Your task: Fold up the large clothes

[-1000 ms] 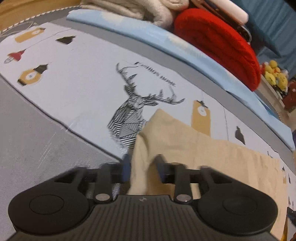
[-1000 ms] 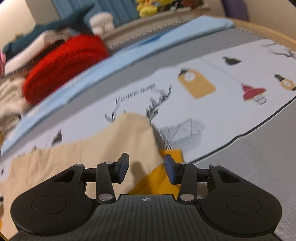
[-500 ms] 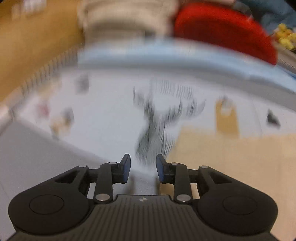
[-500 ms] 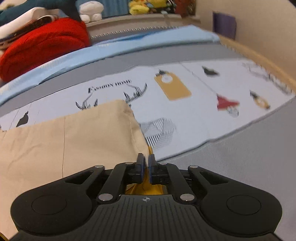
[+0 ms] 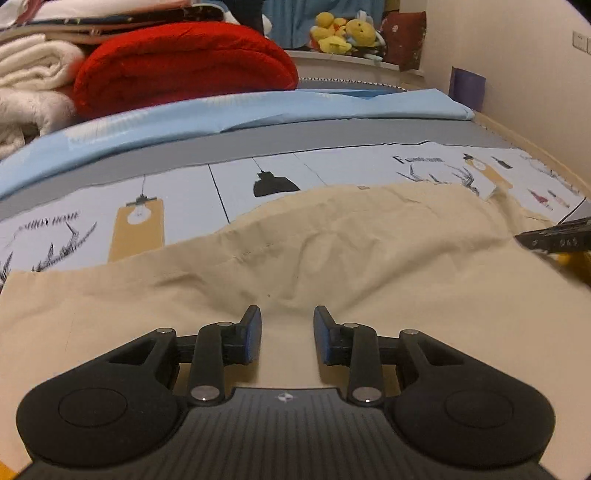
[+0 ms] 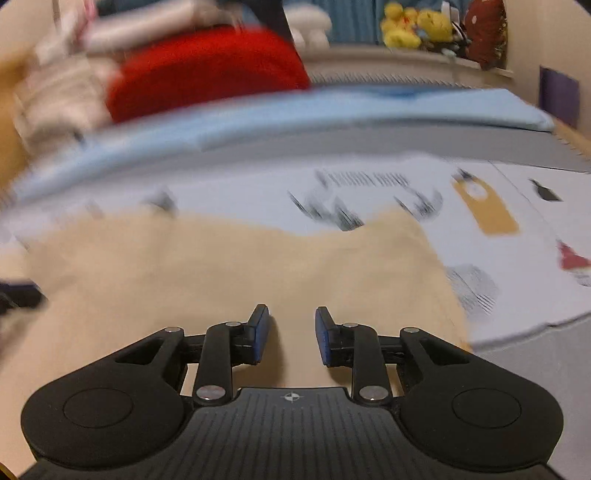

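On the printed bedsheet [image 5: 192, 192], pale with lamp and antler motifs, lies one large beige cotton garment [image 5: 332, 251], spread flat with a low ridge of creases across its middle; its long axis runs side to side across both wrist views. The left gripper [image 5: 287, 334] hovers over the near part of the garment, its blue-padded fingers [image 5: 253, 334] moderately parted with only flat cloth showing in the gap, nothing pinched. The right gripper [image 6: 291, 336] also stands over the garment, nearer its right-hand edge, jaws having just widened slightly and likewise gripping nothing; its view is motion-blurred. Relative to the garment, cloth extends forward and to both sides of each pair of fingers, so a fresh grasp of an edge would appear to be the coming move. Beyond the garment's far edge sit one light blue folded sheet [image 5: 258, 110], one red rolled blanket [image 5: 184, 62] and one cluster of yellow plush toys [image 5: 343, 35], number unclear.
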A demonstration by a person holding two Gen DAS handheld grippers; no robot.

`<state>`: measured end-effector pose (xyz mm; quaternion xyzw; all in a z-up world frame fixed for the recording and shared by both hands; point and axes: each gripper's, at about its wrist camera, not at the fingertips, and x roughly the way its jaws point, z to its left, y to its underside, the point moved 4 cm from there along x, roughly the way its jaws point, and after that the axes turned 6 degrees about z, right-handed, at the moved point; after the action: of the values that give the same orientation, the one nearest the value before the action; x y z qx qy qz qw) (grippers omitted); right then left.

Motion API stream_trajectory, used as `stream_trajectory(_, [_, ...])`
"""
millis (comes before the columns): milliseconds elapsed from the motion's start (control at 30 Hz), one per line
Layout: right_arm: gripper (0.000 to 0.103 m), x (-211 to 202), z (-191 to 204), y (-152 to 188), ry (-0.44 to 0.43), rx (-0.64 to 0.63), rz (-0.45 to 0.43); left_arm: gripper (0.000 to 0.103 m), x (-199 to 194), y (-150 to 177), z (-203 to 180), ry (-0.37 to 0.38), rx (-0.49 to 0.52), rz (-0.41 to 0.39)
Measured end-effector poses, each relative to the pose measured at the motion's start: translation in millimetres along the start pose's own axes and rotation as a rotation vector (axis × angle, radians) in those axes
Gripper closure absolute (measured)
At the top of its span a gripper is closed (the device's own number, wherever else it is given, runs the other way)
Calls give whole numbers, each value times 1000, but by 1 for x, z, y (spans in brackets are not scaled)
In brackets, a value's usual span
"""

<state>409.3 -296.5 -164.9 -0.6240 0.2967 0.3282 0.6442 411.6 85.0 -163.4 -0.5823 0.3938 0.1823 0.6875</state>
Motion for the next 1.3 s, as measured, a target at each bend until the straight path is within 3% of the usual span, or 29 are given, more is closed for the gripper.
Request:
stream_trajectory(67, [80,3,-9,3,78,17,5,74,-1,0,9,-47,22,-19])
stream_trajectory(100, [74,3,-16,3,92,21,-1,71,-3,2,20,-119,20,-26])
stream_trajectory(133, [76,3,-19,5,99,21,-5,52,-6,4,32,-155,-8,-26])
stream_trajectory(167, [79,3,-22,7,132,4,2,51,-8,10,53,-185,-74,-15])
stream_trajectory(300, [82,0,-29,14,179,-50,11,52,-19,41,131,-246,-273,68])
stream_trajectory(367, [83,-2,-29,16,196,-66,19,66,-35,42,148,-293,-266,95])
stream_trajectory(433, [83,-7,-32,19,259,-94,32,66,-58,40,155,-367,-242,97])
stream_trajectory(467, [80,-13,-35,20,331,-100,41,66,-72,39,156,-364,-248,86])
stream_trajectory(500, [71,-13,-42,16,346,-86,35,66,-84,35,154,-337,-255,69])
stream_trajectory(567, [71,-38,-49,12,312,-28,-34,65,-110,33,139,-219,-229,34])
stream_trajectory(667, [71,-85,-39,16,117,-36,-156,62,-140,45,102,16,-129,41])
stream_trajectory(733, [70,-110,-27,32,-20,-86,-162,61,-150,70,80,120,-33,95])
stream_trajectory(800, [70,-122,-15,59,-129,-153,-86,61,-147,108,65,130,90,220])
stream_trajectory(833, [70,-121,-11,76,-131,-192,-25,60,-146,130,64,106,145,272])
stream_trajectory(867, [70,-116,-10,97,-112,-229,67,53,-150,144,67,86,170,272])
stream_trajectory(933, [72,-109,-20,135,-37,-262,185,50,-166,156,85,63,99,264])
stream_trajectory(1033, [72,-121,-40,163,43,-224,191,51,-185,170,108,-50,44,327])
stream_trajectory(1133, [72,-133,-59,173,119,-108,202,63,-210,175,106,-60,74,319])
stream_trajectory(1167, [69,-135,-65,177,149,-91,222,63,-215,176,105,-48,65,309])
stream_trajectory(1200, [59,-134,-70,181,171,-67,254,63,-215,183,104,-64,62,358])
stream_trajectory(1267, [58,-138,-75,181,183,-1,287,63,-209,207,98,-202,109,502])
stream_trajectory(1300, [58,-140,-74,179,202,14,304,62,-210,212,99,-288,138,537])
